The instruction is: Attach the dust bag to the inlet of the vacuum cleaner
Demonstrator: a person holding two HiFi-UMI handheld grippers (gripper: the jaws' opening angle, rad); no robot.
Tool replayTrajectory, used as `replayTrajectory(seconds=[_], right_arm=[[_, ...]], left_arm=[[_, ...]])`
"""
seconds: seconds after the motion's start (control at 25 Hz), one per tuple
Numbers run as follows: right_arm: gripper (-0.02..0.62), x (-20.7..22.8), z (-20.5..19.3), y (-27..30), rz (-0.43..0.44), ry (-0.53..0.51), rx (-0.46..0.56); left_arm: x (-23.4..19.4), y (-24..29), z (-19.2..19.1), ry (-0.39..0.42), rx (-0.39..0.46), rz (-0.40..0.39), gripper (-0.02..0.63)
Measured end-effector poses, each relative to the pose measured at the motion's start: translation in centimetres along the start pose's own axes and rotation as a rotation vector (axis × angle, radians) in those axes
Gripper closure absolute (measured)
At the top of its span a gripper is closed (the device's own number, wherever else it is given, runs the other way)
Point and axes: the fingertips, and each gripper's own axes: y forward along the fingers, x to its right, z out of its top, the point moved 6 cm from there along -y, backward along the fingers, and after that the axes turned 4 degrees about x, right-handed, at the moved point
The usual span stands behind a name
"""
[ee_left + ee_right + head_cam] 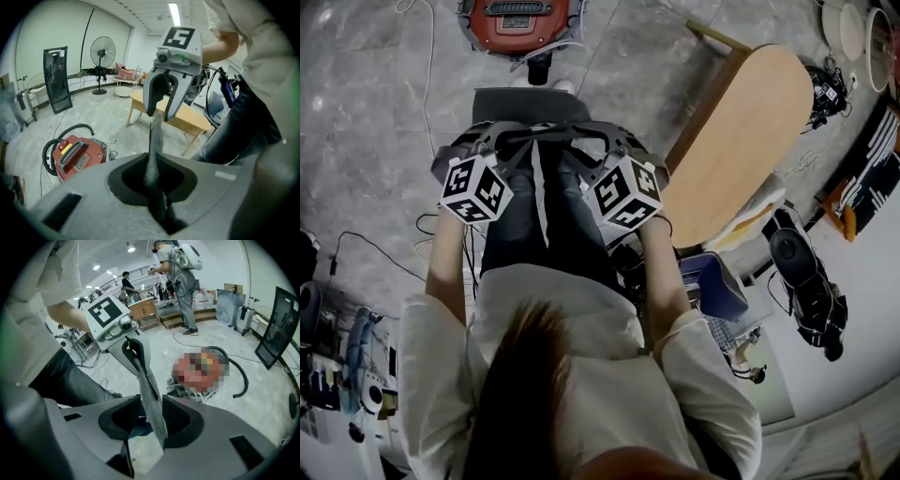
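Your left tool is pinched tight on the grey bag. Your right tool is wide open. The bag hangs between its jaws, but the pads do not squeeze it. So only one tool holds the bag, up in front of your legs and off the floor.

The red vacuum sits on the floor at 12 o'clock from your tools, well apart from the bag. I think you are at the carrying step, and the bag is not on the inlet yet. I cannot see the inlet or the bag's mouth from here.

Next, close the right tool on the bag's edge so the bag is held spread. Then bring it to the vacuum at 12 o'clock and find the inlet. Line the bag's mouth up with it before you push.
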Motion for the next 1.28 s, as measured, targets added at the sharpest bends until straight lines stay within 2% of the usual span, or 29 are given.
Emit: replayTrajectory(seconds=[0.12, 0.24, 0.4, 0.52, 0.64, 0.96, 1.28], right_arm=[[0.445, 1.2, -1.7, 2.9, -0.002, -0.059, -0.087], [0.446, 1.2, -2.9, 6.3, 0.052, -0.105, -0.132], [0.487, 1.3, -4.9, 10.1, 0.071, -0.192, -0.188], [0.530, 2.0, -6.0, 12.0, 0.055, -0.176, -0.191], [0.546, 2.8, -7.0, 13.8, 0.041, -0.190, -0.191], [0.552, 5.0, -8.8, 17.9, -0.003, -0.178, -0.190], [0.552, 6.2, -10.3, 20.5, -0.044, -0.107, -0.191]], left_arm=[[-0.5, 2.2, -1.8, 0.007, -0.014, -0.018, 0.566], [-1.0, 4.0, -3.7, -0.005, -0.023, -0.040, 0.566], [-1.6, 6.2, -5.7, -0.008, -0.039, -0.060, 0.566], [-1.9, 7.5, -7.1, 0.005, -0.055, -0.062, 0.566], [-2.5, 8.9, -8.4, 0.008, -0.069, -0.043, 0.566], [-4.3, 12.1, -11.5, -0.040, -0.092, 0.027, 0.566], [-5.3, 14.4, -13.4, -0.077, -0.127, 0.079, 0.566]])
